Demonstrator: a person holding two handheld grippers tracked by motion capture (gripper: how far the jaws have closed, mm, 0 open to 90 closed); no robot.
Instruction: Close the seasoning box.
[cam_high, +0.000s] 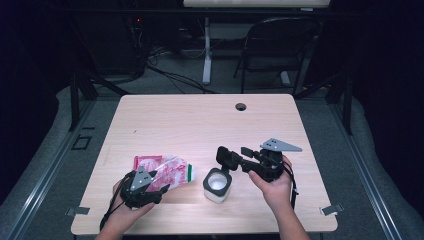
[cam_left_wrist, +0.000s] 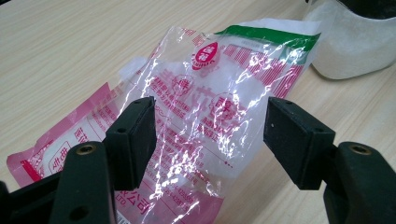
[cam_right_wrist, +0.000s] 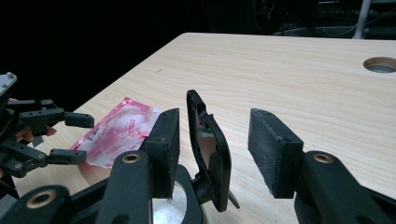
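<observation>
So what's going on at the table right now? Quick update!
Left gripper open over the pink plastic bag. Right gripper open around the flipped-up black lid of the white container. Nothing in the way.

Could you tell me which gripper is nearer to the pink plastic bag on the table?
Left. The left gripper hangs right over the pink plastic bag with open jaws on either side. The right gripper is off by the white container, with the flipped-up black lid between its open jaws.

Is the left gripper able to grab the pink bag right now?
Probably yes. The left gripper is open, its jaws either side of the bag, which lies flat on the table with nothing over it. The container stands off to the side.
</observation>
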